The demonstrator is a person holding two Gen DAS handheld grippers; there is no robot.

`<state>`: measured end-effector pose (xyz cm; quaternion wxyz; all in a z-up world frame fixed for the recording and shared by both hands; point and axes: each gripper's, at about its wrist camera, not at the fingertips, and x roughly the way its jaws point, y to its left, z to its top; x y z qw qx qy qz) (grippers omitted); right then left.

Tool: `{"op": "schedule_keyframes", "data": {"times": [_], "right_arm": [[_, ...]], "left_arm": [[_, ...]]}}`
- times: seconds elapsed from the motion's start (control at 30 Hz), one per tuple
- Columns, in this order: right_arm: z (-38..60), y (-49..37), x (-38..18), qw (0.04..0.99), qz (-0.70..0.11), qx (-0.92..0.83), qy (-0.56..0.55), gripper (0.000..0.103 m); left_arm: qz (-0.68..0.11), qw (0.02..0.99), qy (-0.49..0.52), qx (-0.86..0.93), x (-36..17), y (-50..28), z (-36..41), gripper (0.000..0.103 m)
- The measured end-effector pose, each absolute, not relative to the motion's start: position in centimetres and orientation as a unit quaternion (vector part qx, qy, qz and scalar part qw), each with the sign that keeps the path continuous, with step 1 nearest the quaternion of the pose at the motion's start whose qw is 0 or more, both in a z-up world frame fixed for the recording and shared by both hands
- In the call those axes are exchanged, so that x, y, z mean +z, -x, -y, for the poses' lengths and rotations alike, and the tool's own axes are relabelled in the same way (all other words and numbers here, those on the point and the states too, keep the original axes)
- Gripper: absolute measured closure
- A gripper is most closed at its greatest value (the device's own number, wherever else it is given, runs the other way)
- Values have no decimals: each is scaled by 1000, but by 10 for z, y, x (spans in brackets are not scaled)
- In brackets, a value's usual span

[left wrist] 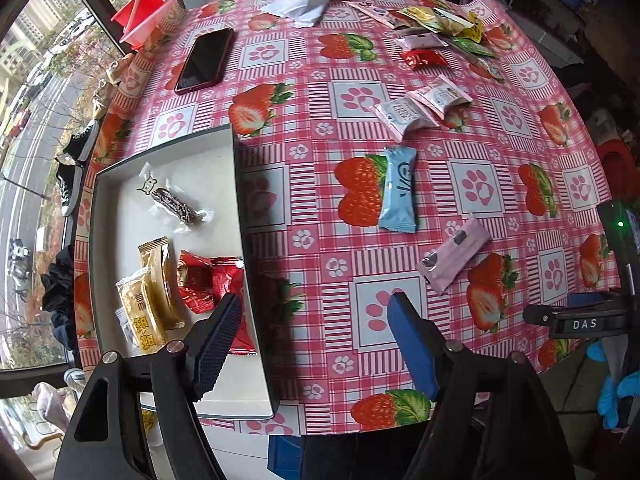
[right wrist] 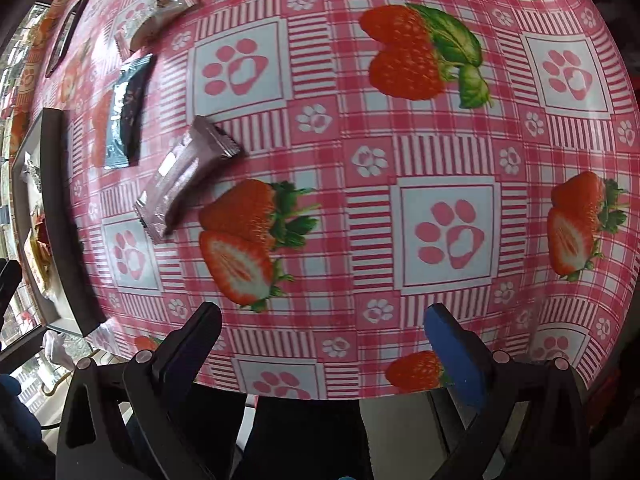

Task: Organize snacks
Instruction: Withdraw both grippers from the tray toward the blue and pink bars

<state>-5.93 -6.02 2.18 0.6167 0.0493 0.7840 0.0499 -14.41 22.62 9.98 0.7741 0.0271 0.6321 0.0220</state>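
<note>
A grey box (left wrist: 240,208) at the table's left holds a dark bar (left wrist: 176,204), gold packets (left wrist: 150,300) and a red packet (left wrist: 208,280). My left gripper (left wrist: 312,336) is open and empty over the box's right wall. A blue packet (left wrist: 398,190) and a pink packet (left wrist: 454,254) lie on the cloth ahead of it. Two more pink packets (left wrist: 424,108) and a snack pile (left wrist: 440,28) lie farther back. My right gripper (right wrist: 320,348) is open and empty above the front edge. The pink packet (right wrist: 188,176), blue packet (right wrist: 126,112) and box (right wrist: 60,220) are to its left.
A strawberry-print cloth (left wrist: 360,100) covers the table. A phone (left wrist: 206,60), a white cloth (left wrist: 312,0) and a red container (left wrist: 140,16) sit at the back left. The other gripper's body (left wrist: 588,316) shows at the right edge. A window is at the left.
</note>
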Motion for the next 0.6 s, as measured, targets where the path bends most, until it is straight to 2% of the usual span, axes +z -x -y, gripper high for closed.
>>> {"op": "schedule_keyframes", "data": {"times": [0.4, 0.6], "right_arm": [[42, 73, -40, 594, -803, 47, 13, 1], [56, 69, -41, 600, -799, 46, 6, 1]], "left_arm": [[-638, 768, -57, 0, 93, 126, -187, 24], [-653, 755, -63, -7, 85, 121, -181, 24]]}}
